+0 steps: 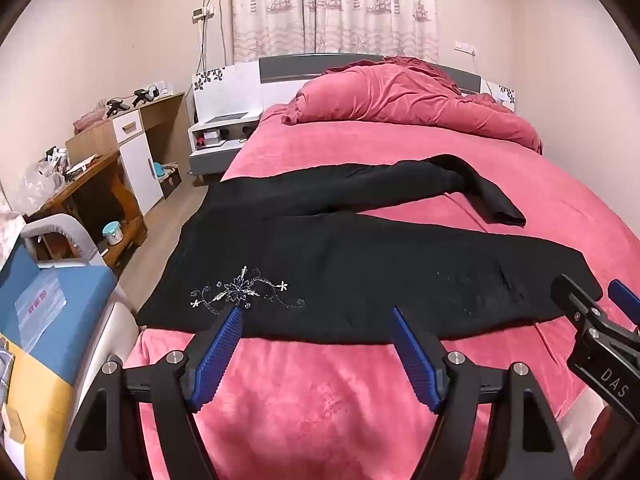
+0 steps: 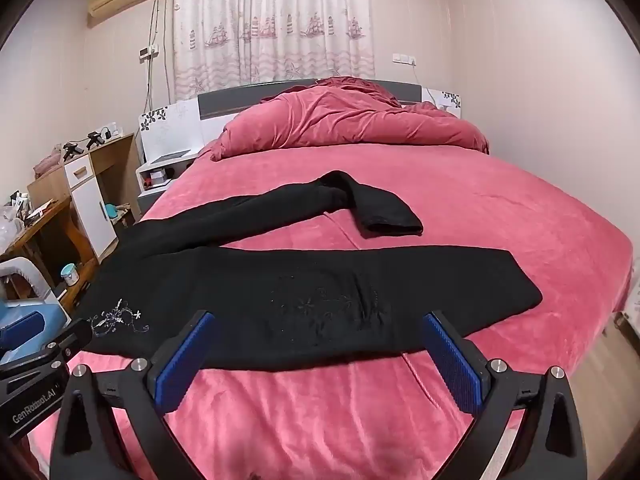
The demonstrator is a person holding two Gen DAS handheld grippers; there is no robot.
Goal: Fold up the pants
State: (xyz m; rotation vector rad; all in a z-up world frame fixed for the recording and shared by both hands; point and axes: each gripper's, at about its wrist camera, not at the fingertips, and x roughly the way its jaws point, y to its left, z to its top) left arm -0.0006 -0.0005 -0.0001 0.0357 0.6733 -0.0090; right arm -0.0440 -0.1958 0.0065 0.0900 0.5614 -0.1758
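Black pants [image 1: 360, 264] lie spread across the bed [image 1: 320, 400] near its foot edge, waist toward the left edge, the far leg bent back on itself. The fabric looks soft, light and limp, likely to sag and slide. Left gripper [image 1: 316, 314] and right gripper [image 2: 318, 320] hover open and empty; pinch the near hem and waistband.

Your left gripper [image 1: 316, 314] hangs with its blue ribbed jaws spread wide and empty at the near edge of the black embroidered pants [image 1: 320, 256], spread flat across the pink plush bedspread [image 1: 320, 408]. Your right gripper [image 1: 596, 300] enters at the right, over the near leg's hem; the far leg bends toward the crumpled red duvet [image 1: 412, 100]
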